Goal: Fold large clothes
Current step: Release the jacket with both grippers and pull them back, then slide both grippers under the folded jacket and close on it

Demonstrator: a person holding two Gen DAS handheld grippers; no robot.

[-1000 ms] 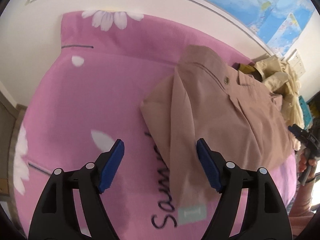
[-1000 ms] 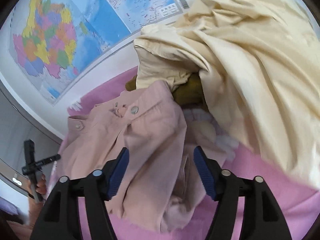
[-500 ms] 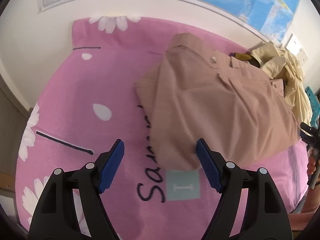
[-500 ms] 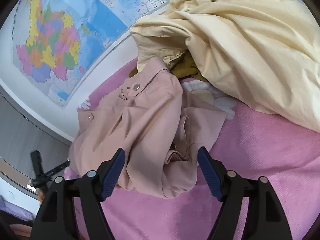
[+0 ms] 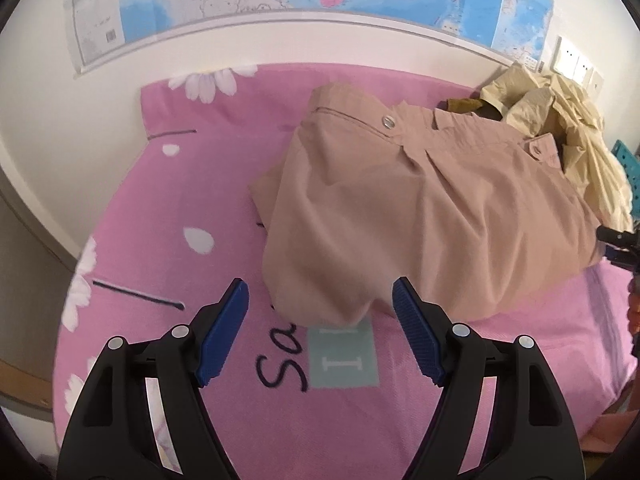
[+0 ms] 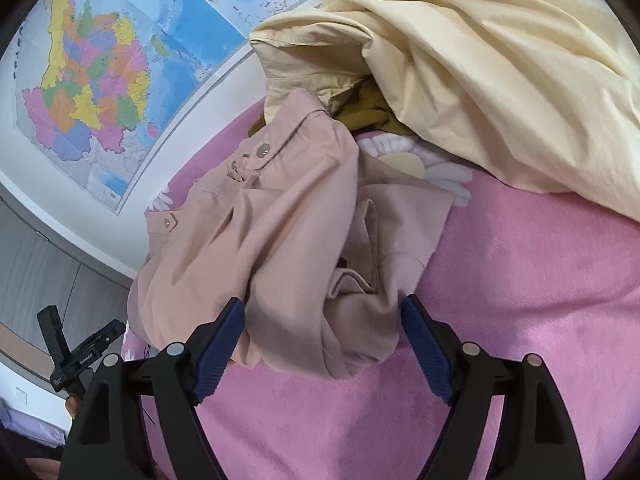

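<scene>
Pink-beige trousers (image 5: 420, 216) lie loosely folded on the pink bed (image 5: 520, 352); the right side is still bunched. Left tool (image 5: 320, 332) and right tool (image 6: 322, 336) are both apart, empty.

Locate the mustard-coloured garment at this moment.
The mustard-coloured garment is mostly buried at the back of the bed: in the right wrist view it peeks out between the cream garment above it and the folded pink jacket in front.

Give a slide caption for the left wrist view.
Open left tongs hover over folded tan garment on pink bedspread.
</scene>
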